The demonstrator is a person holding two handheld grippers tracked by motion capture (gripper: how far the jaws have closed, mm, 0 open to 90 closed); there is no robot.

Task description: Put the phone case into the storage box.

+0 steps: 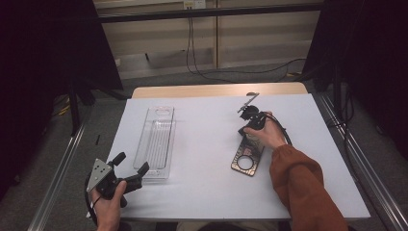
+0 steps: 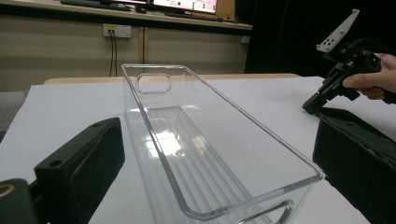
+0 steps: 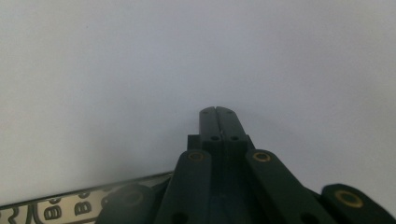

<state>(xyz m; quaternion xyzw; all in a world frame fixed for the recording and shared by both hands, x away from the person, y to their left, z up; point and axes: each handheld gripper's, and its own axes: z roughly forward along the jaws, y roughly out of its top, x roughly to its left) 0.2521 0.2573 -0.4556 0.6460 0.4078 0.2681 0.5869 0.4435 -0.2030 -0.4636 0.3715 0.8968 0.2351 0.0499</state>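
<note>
A long clear plastic tray [image 1: 156, 139] lies lengthwise on the white table cover, left of centre. My left gripper [image 1: 131, 163] is at the tray's near end and is open wide. In the left gripper view the tray [image 2: 210, 154] lies between the two spread jaws of my left gripper [image 2: 217, 126]. A flat dark plate [image 1: 247, 156] with a round hole and pale markings lies right of centre. My right gripper [image 1: 242, 129] points down at the table by the plate's far end. In its own view my right gripper [image 3: 217, 111] is shut with nothing between the jaws, and the plate's edge [image 3: 70, 207] shows at the bottom left.
The white cover [image 1: 207, 144] spans the table, with a strip of wood [image 1: 216, 90] bare at the far edge. Cables [image 1: 240, 72] lie on the floor beyond it. Metal rails [image 1: 62, 168] run along both sides. A person's orange sleeve [image 1: 298, 183] crosses the near right.
</note>
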